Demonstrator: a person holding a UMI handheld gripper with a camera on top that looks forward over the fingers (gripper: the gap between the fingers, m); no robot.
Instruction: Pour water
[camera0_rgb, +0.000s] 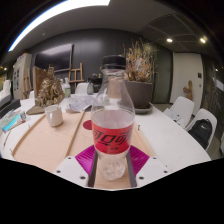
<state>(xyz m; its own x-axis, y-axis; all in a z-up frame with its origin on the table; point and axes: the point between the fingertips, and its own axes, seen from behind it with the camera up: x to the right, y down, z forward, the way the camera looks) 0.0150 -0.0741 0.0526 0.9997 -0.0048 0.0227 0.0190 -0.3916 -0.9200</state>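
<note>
Clear bottle (112, 125) upright, gripper (112, 165) closed on its base

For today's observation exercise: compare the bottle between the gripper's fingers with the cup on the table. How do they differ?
The bottle is tall, clear and red-labelled; the cup is short, pale and opaque. The bottle stands between the fingers of the gripper; the cup sits beyond them, off to one side. The bottle narrows to a neck, while the cup has a wide open mouth. Both stand upright on the table.
</note>
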